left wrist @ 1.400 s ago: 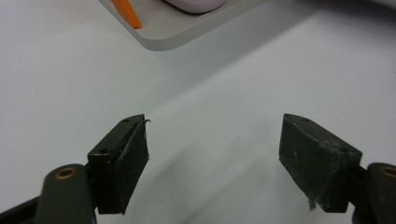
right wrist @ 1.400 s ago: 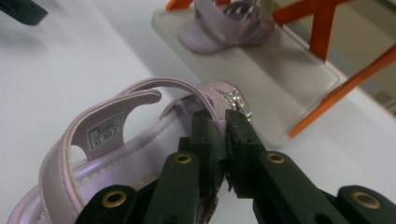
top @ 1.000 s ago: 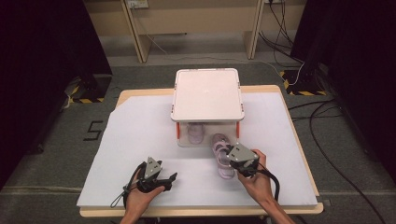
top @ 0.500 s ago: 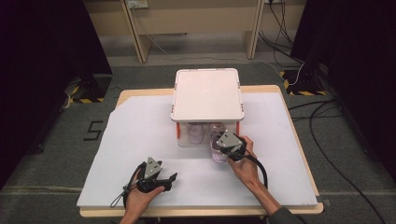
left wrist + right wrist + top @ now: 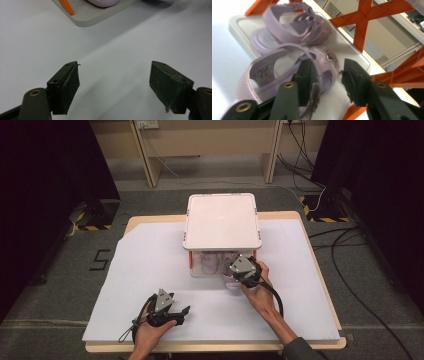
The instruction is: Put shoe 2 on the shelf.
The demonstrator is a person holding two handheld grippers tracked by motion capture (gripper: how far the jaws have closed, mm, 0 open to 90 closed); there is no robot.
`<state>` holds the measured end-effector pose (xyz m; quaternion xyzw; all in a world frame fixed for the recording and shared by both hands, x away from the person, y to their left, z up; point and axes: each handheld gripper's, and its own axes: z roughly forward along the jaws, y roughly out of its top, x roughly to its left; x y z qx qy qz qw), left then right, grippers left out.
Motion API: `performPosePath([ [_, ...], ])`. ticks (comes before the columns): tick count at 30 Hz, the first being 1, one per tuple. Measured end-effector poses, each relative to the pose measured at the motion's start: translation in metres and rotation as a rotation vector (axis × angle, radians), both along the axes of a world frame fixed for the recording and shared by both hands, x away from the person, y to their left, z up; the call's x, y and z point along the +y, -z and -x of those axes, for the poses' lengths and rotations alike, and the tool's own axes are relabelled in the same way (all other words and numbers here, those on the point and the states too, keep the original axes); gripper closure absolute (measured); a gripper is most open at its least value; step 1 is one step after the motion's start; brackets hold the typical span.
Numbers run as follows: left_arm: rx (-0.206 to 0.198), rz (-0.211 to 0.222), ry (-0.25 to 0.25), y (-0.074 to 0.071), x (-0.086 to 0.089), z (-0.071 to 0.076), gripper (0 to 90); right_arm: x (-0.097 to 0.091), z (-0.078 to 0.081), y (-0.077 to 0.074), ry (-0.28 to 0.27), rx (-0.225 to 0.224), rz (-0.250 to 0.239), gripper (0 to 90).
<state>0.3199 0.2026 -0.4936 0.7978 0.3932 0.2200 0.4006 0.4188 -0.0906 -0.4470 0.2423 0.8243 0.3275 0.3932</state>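
So my rig: each hand carries a black two-jaw gripper. The left gripper (image 5: 181,312) has a grey three-cornered plate on top, and a black cable loops off its back. The right gripper (image 5: 235,271) has the same grey plate and a thicker black cable trailing down past my wrist. Up close the pads (image 5: 65,85) are chunky matte black blocks, scuffed and a bit frayed at the edges, with brass-looking rivets at the arm pivots. I'm wearing a dark sleeve (image 5: 302,350) on the right, grey I think
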Motion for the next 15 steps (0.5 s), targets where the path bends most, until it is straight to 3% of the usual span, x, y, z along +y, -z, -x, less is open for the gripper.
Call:
performPosePath([
  [3, 0.0, -0.003, -0.001, 0.0, 0.0, 0.0, 23.6, -0.004, 0.007, -0.009, -0.007, 0.012, -0.042, 55.8],
  [4, -0.002, -0.002, 0.0, 0.0, 0.0, 0.0, 23.6, -0.009, 0.012, -0.014, -0.021, 0.041, -0.09, 54.0],
  [6, -0.002, -0.003, 0.0, 0.0, 0.0, 0.001, 23.6, -0.011, 0.016, -0.016, -0.026, 0.057, -0.107, 52.9],
  [8, -0.003, -0.002, 0.0, 0.0, 0.0, 0.001, 23.5, -0.019, 0.026, -0.019, -0.034, 0.1, -0.174, 49.6],
  [9, -0.003, -0.002, 0.0, 0.0, 0.0, 0.001, 23.6, -0.019, 0.026, -0.019, -0.034, 0.1, -0.174, 49.6],
  [11, -0.003, -0.002, 0.0, 0.0, 0.0, 0.001, 23.5, -0.026, 0.035, -0.02, -0.044, 0.13, -0.239, 47.8],
  [15, -0.003, -0.002, -0.001, 0.0, 0.0, 0.001, 23.6, -0.038, 0.05, -0.016, -0.053, 0.184, -0.307, 45.8],
])
